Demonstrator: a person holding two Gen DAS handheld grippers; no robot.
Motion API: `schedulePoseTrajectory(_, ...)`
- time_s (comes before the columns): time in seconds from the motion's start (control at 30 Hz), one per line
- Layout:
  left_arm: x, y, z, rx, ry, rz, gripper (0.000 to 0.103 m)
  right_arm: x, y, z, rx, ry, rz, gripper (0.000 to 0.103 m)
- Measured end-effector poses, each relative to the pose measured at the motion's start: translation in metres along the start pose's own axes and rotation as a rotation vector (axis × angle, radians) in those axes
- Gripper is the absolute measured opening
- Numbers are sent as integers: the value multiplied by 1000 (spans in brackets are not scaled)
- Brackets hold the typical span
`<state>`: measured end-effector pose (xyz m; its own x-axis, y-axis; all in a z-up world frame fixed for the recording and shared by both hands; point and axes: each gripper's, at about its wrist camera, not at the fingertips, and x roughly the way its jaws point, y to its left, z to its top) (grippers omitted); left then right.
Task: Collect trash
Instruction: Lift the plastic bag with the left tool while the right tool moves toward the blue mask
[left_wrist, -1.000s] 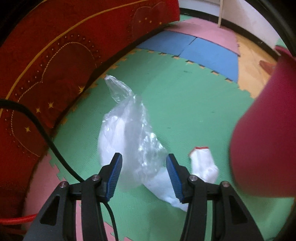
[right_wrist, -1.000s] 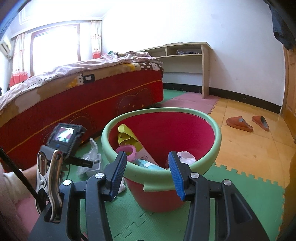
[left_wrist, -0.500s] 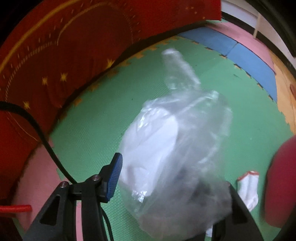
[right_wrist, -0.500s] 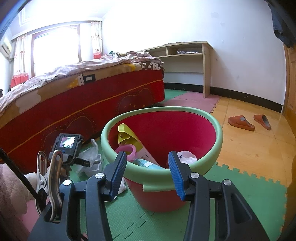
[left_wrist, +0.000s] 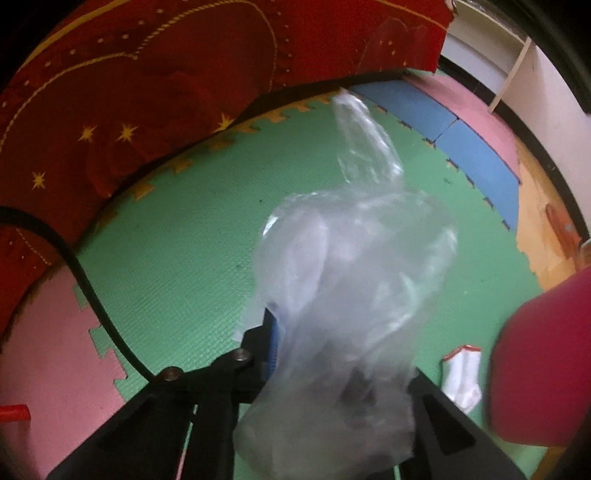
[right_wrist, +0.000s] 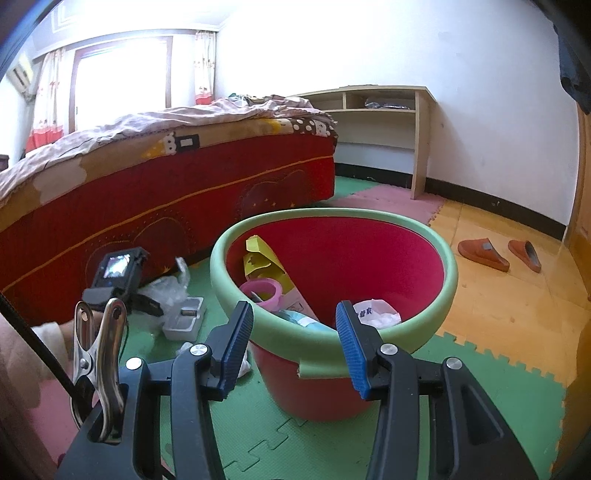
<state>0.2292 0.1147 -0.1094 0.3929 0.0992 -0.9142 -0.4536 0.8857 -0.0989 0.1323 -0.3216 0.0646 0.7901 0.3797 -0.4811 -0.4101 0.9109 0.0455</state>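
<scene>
Two wrist views show a bedroom floor of green, pink and blue foam mats (left_wrist: 177, 258).

In the left wrist view, a red bed skirt with gold stars (left_wrist: 147, 92) fills the upper left, and a black cable (left_wrist: 92, 295) curves down the left side. At centre and lower centre, the left gripper (left_wrist: 295, 354) has just been closing and now pinches a crumpled clear plastic bag (left_wrist: 351, 295). The blurred bag covers the right finger entirely; only a sliver of the left blue pad shows. At lower right lies a small white sock-like item with red trim (left_wrist: 461, 376), hard to make out, just beside the cut-off wall of a red plastic bucket (left_wrist: 539, 362).

In the right wrist view, the left gripper's camera unit (right_wrist: 114, 269) sits at mid left, with the bag (right_wrist: 166, 288) beyond it and a small white rectangular tray (right_wrist: 184, 317) near by, which the left view does not show. The right gripper (right_wrist: 295, 347), bottom centre, stands half open and holds nothing. Past it, the bucket (right_wrist: 332, 387) shows whole here, with a green foam rim (right_wrist: 436, 314) and yellow card, a pink roll and white paper inside. Two orange slippers (right_wrist: 498, 254) lie at right on the wooden floor.
</scene>
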Motion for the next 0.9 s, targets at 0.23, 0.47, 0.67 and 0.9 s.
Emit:
schedulePoseTrajectory(0.23,-42,18,1,-42,-9,-47,7,2,7,0,-14,9,17,48)
schedulePoseTrajectory(0.47,-94,29,-1,-63,-19,-114,7,5,21,-3,-55,24,48,48)
schedulePoseTrajectory(0.67,-135,34,-18,-58,-24,-143,8,7,47,-10,-138,49,85,48)
schedulePoseTrajectory(0.9,-160,33,-37,-23,-60,-159,8,14,82,-24,-227,106,141,48)
